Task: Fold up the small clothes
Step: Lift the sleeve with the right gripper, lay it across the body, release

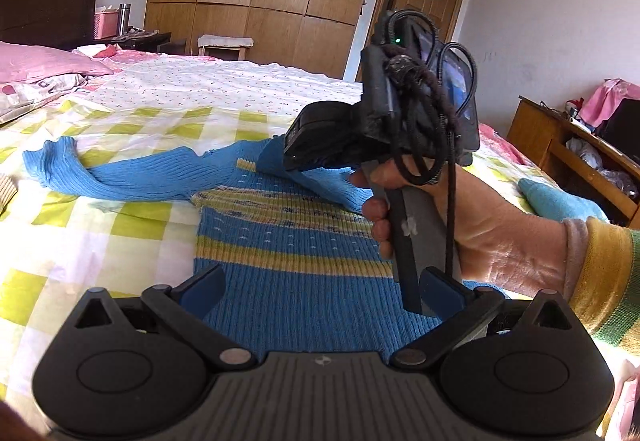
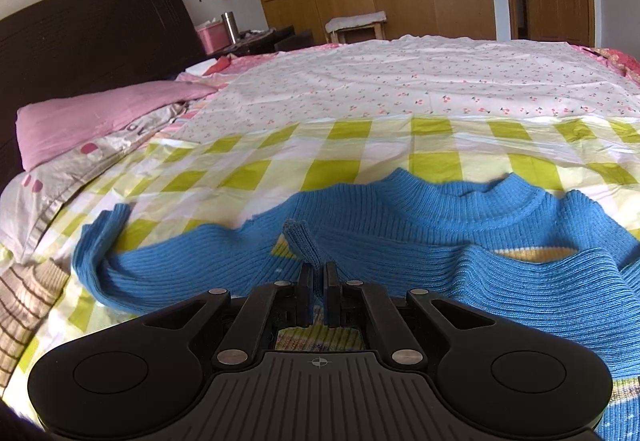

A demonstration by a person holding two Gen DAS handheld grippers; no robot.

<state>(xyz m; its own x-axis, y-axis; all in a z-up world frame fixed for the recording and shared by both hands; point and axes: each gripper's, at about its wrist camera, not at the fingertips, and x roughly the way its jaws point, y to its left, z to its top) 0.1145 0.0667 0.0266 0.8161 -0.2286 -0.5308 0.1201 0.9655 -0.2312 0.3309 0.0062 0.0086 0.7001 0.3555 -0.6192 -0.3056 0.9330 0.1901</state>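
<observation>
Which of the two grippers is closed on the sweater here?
The right gripper: its jaws pinch a fold of the blue sweater. The left gripper hangs open above the sweater's striped body, with nothing between its jaws.

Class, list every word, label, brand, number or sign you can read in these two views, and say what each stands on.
No text can be read.
Pillowcase: pink printed shapes, perhaps letters, cut off and unreadable.
Right gripper body: a small crosshair mark, no words.
Sweater: stripes only, no label showing.
</observation>
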